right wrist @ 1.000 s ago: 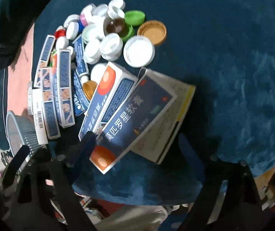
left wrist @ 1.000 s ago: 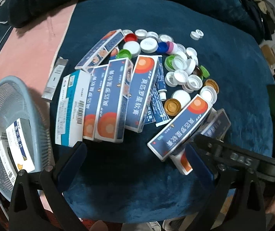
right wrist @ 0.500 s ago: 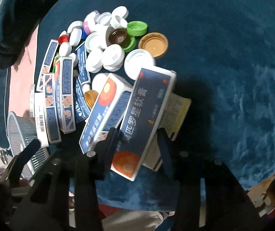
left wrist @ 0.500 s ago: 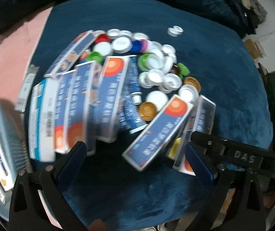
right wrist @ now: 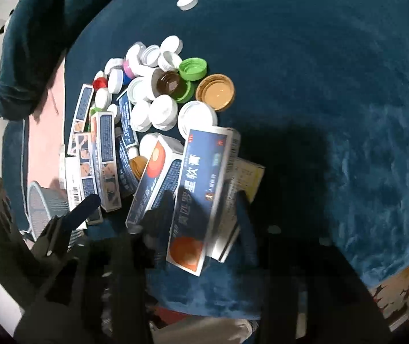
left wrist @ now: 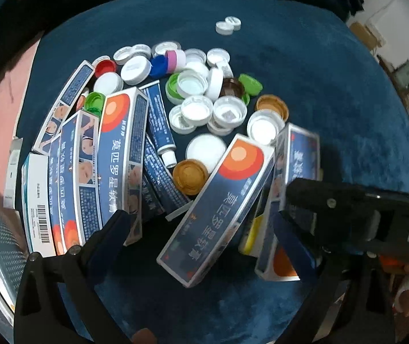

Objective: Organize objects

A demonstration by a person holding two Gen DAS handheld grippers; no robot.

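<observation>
A round dark-blue cushion [left wrist: 333, 91] carries a heap of ointment boxes and bottle caps [left wrist: 204, 106] left of its middle. A mesh basket [left wrist: 1, 240] sits off its left edge. The right gripper [right wrist: 204, 215] has a blue ointment box [right wrist: 201, 192] between its opening fingers. The left gripper [left wrist: 201, 229] hangs spread wide over another box [left wrist: 218, 209], touching nothing

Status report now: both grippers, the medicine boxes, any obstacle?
Right gripper jaws opening around tilted ointment box. Left gripper open above neighbour box. Loose bottle caps crowd the pile.
</observation>
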